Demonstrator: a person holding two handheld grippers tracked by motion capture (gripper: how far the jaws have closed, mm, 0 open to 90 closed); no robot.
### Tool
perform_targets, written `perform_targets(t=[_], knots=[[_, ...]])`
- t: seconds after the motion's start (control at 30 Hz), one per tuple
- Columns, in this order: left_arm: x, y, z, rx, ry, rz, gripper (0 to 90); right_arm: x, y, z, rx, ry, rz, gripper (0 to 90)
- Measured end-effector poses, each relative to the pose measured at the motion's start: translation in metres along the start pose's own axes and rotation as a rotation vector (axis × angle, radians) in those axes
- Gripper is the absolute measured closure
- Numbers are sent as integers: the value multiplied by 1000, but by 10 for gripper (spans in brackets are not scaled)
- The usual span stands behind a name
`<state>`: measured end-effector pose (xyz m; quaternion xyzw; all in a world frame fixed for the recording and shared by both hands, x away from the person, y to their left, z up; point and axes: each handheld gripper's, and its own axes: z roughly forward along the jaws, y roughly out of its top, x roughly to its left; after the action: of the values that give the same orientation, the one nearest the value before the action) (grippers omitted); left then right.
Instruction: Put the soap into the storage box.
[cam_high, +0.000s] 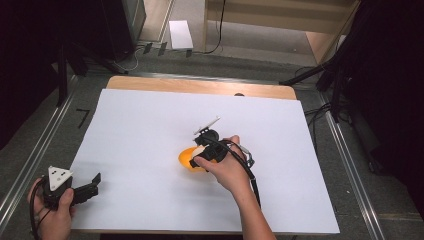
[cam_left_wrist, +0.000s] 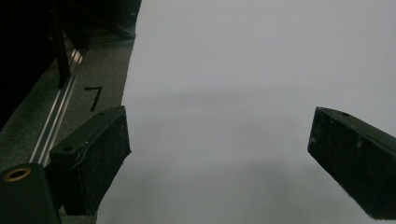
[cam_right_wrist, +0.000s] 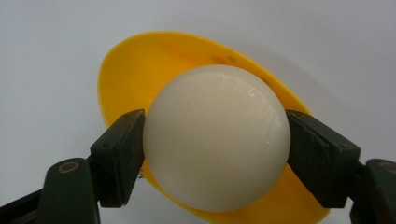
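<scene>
in the right gripper view the right gripper (cam_right_wrist: 215, 149) has its two black jaws pressed against the sides of a white ball (cam_right_wrist: 216, 137), one jaw on each flank, so the ball is clamped between them. just past the jaws and behind the ball sits a yellow bowl (cam_right_wrist: 135, 74), its rim curving round above and below the ball; the ball is over the bowl's hollow, though whether it touches the bowl cannot be told. beyond that is plain white sheet (cam_right_wrist: 46, 56).

in the left gripper view the left gripper (cam_left_wrist: 219, 149) has its jaws spread wide with only bare white sheet (cam_left_wrist: 243, 70) between them. off the one jaw's outer side lie grey matting and a metal rail (cam_left_wrist: 56, 121).

in the high view the left gripper (cam_high: 92, 186) is held at the near left corner of the sheet (cam_high: 150, 125), well apart from the right gripper (cam_high: 198, 156), which is farther in, near the middle, with the bowl (cam_high: 187, 159) showing at its jaws. past the sheet's far edge a strip of wooden table (cam_high: 200, 86) shows.
</scene>
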<state>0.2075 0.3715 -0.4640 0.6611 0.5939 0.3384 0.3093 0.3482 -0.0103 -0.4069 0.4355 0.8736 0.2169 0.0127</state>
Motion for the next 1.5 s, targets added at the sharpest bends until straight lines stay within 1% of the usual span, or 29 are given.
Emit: perform_targets(t=[0.2,0.43,0.6,0.7,0.87,1.2,1.23,1.27,1.37,1.5], knots=[[0,0,0,2,-1,2,62,1,0,3,1,12,5,248],[0,0,0,1,-1,1,62,1,0,4,-3,6,8,247],[0,0,0,1,-1,2,62,1,-1,3,-6,9,-1,245],[0,0,0,-1,0,-5,62,0,-2,0,-12,10,7,245],[0,0,0,0,0,0,62,-3,-4,-9,-43,16,12,233],[0,0,0,0,1,-1,62,-8,-7,-18,-58,14,21,177],[0,0,0,0,2,0,63,-8,-8,-19,-57,12,29,162],[0,0,0,0,1,0,62,-10,-8,-19,-60,9,24,152],[0,0,0,0,1,0,62,-13,-9,-22,-57,2,35,138],[-1,0,0,2,5,1,62,-17,-12,-25,-68,-5,48,138]])
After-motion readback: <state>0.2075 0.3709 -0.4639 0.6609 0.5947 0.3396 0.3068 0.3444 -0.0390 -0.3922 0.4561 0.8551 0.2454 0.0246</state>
